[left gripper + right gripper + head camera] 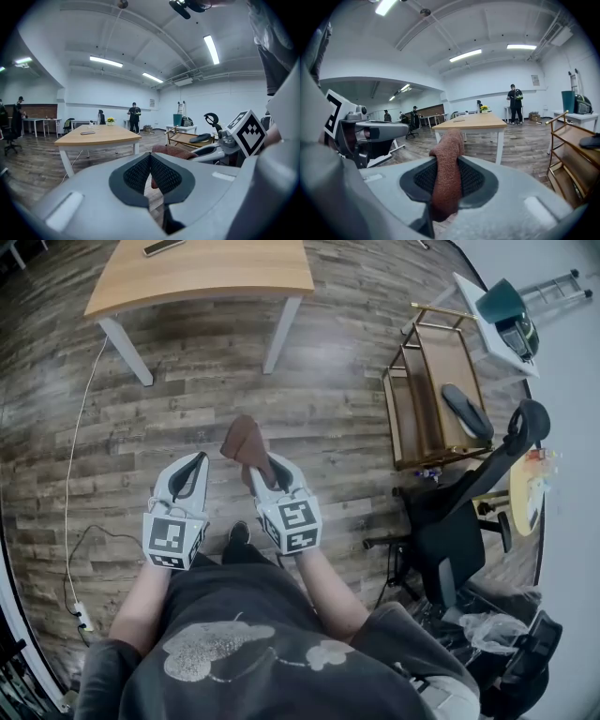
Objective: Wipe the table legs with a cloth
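A wooden table (pixel 202 268) with white legs (pixel 281 334) stands ahead of me across the floor. It also shows in the left gripper view as the table (pixel 96 136) and in the right gripper view as the table (pixel 473 123). My right gripper (pixel 255 465) is shut on a reddish-brown cloth (pixel 246 442); the cloth (pixel 446 173) sticks up between the jaws. My left gripper (pixel 192 465) is shut with nothing in it, held beside the right one. Both are well short of the table.
A gold cart (pixel 431 399) with a dark slipper stands at the right, a black office chair (pixel 469 512) nearer me. A white cable (pixel 75 474) runs along the floor at left to a power strip. People stand far back in the room (pixel 515 108).
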The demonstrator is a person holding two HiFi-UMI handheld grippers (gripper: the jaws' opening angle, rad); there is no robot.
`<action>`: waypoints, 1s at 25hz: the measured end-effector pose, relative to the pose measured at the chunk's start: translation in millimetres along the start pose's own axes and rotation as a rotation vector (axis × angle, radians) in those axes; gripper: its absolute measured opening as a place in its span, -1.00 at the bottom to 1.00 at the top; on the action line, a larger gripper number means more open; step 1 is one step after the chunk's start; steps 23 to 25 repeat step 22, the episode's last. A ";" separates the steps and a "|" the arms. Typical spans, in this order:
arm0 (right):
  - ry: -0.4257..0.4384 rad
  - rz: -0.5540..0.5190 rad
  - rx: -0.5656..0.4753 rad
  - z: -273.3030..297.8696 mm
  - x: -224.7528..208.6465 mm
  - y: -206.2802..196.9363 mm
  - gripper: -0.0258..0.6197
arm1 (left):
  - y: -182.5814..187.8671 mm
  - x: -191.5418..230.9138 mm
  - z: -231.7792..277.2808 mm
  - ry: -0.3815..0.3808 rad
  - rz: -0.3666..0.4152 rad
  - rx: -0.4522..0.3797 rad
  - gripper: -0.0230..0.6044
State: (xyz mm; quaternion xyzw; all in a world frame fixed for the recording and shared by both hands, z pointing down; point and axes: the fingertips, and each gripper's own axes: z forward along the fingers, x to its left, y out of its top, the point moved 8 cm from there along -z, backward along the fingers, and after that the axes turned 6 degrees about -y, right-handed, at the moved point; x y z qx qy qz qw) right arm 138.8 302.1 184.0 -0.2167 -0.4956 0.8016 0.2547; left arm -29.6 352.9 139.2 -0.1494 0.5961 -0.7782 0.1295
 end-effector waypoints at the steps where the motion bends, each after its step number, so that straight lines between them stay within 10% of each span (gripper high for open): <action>1: 0.002 -0.006 0.003 0.0 1.8 -0.2 -0.67 | -1.4 0.1 -2.8 0.001 0.001 0.002 -0.86; 25: 0.067 -0.095 0.021 -23.6 127.9 -6.0 -0.67 | -19.2 32.6 -126.0 0.032 -0.025 -0.010 -0.87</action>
